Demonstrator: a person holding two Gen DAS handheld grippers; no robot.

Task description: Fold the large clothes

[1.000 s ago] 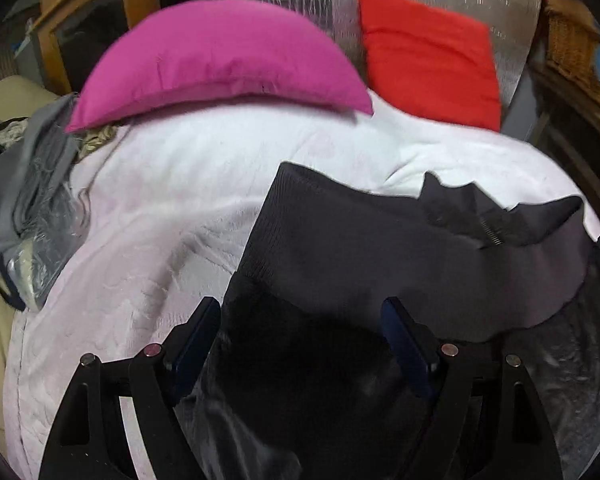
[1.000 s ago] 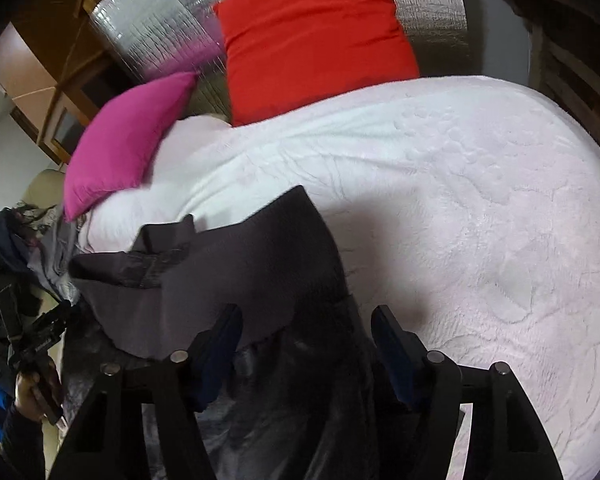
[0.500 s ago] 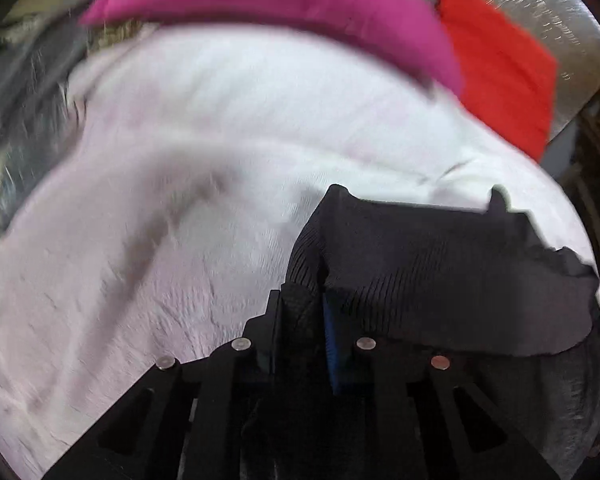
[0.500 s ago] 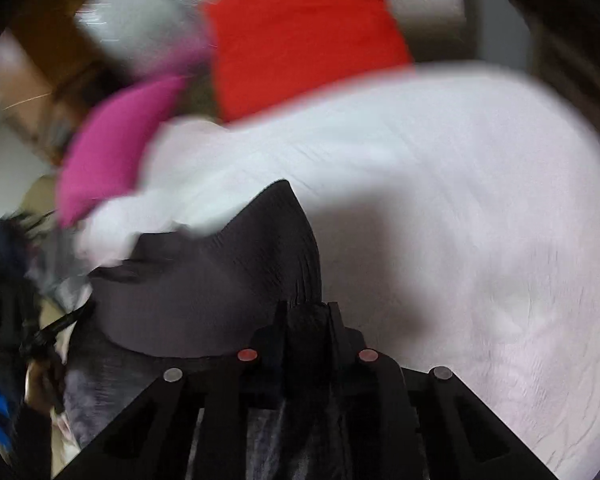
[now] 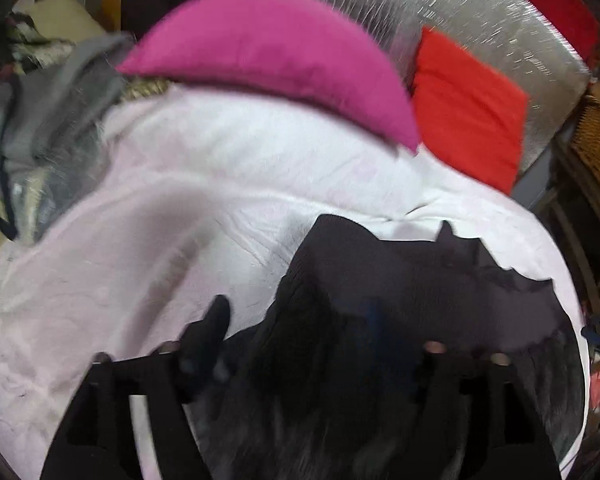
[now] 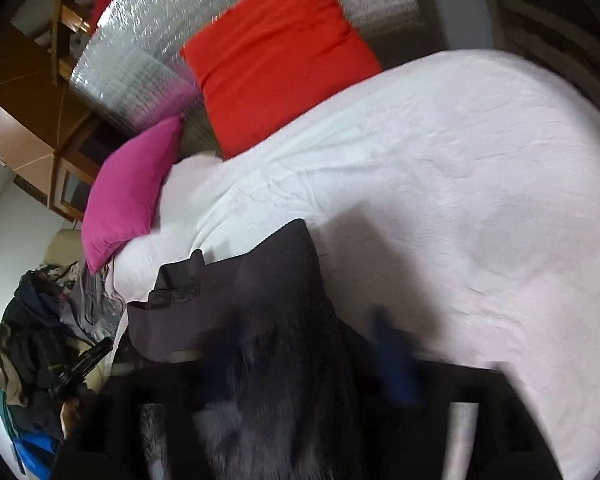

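On bed point(image 5: 140, 280), dark garment point(image 5: 400, 280) (tools opening).

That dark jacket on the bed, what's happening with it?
A person with a handheld gripper in each hand is folding the dark jacket on the white blanket. The left gripper and right gripper are both opening over the folded hem, fabric lying between the fingers but not pinched. A pink pillow and red cushion sit beyond.
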